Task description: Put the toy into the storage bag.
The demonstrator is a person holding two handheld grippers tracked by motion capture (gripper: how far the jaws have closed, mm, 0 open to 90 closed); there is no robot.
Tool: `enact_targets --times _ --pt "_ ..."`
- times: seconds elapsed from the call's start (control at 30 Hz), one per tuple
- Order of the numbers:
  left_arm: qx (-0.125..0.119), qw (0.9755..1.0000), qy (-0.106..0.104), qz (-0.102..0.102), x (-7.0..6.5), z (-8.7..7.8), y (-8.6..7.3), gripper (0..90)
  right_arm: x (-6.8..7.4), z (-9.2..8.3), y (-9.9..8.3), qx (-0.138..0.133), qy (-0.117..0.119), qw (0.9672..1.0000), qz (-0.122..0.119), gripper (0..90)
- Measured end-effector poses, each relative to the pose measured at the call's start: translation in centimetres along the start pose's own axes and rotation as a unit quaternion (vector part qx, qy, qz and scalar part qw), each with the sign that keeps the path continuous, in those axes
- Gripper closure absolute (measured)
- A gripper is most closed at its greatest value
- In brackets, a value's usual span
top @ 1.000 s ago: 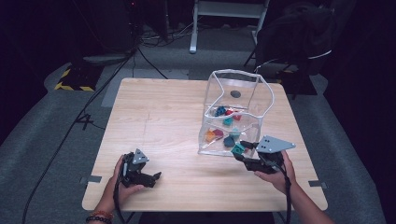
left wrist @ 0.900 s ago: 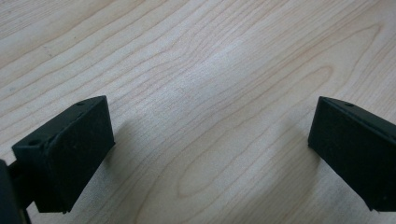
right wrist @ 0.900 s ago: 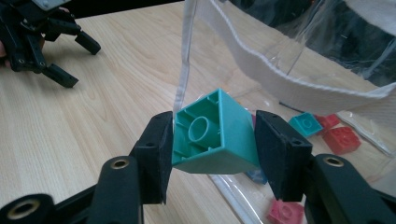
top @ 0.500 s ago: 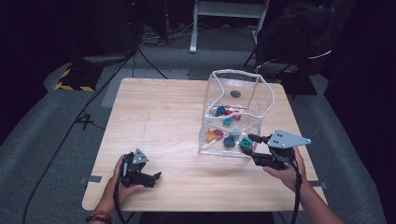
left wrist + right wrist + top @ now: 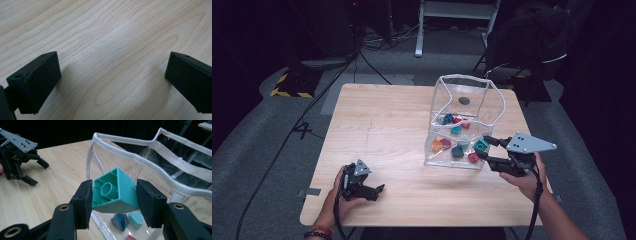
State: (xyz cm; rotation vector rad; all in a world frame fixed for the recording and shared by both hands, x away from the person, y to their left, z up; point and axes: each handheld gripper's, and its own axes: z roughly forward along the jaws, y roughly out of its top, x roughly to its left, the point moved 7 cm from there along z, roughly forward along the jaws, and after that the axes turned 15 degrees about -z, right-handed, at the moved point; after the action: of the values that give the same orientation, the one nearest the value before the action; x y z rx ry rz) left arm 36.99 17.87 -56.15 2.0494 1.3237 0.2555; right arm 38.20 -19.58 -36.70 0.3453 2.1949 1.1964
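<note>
A teal building brick point(image 5: 115, 192) is clamped between the two pads of my right gripper point(image 5: 113, 202), hollow underside toward the camera. In the high view this brick point(image 5: 481, 145) hangs at the front right side of a clear plastic bag point(image 5: 464, 120) with a white rim point(image 5: 130, 155), held by my right gripper point(image 5: 486, 149). Several coloured pieces lie inside the bag. My left gripper point(image 5: 379, 190) rests low over the table near the front left, open, with bare wood between its jaws point(image 5: 112, 82).
The wooden table point(image 5: 382, 125) stretches bare to the left of the bag. A dark chair point(image 5: 527, 35) and cables on the grey floor point(image 5: 312, 75) lie beyond the far edge. The left gripper point(image 5: 20, 162) also appears at far left in the right gripper view.
My right gripper has risen with the teal brick, lifting it up along the bag's front right side. The left hand has stayed where it was.
</note>
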Motion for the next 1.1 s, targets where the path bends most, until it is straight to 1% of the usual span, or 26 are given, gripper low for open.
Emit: enact_targets --times 0.33,0.5,0.7,1.1 --pt "0.0 1.0 0.0 0.0 0.0 0.0 0.0 0.5 -0.9 -0.8 1.2 -0.008 -0.012 0.9999 -0.006 49.1" --pt "0.0 1.0 0.0 0.0 0.0 0.0 0.0 0.5 -1.5 -1.0 1.7 -0.012 -0.019 0.9997 -0.005 49.1" --pt "0.0 1.0 0.0 0.0 0.0 0.0 0.0 0.5 -2.1 -1.1 2.3 -0.013 -0.027 0.9995 -0.009 49.1" --pt "0.0 1.0 0.0 0.0 0.0 0.0 0.0 0.5 -3.1 -1.2 3.2 -0.015 -0.039 0.9991 -0.007 49.1"
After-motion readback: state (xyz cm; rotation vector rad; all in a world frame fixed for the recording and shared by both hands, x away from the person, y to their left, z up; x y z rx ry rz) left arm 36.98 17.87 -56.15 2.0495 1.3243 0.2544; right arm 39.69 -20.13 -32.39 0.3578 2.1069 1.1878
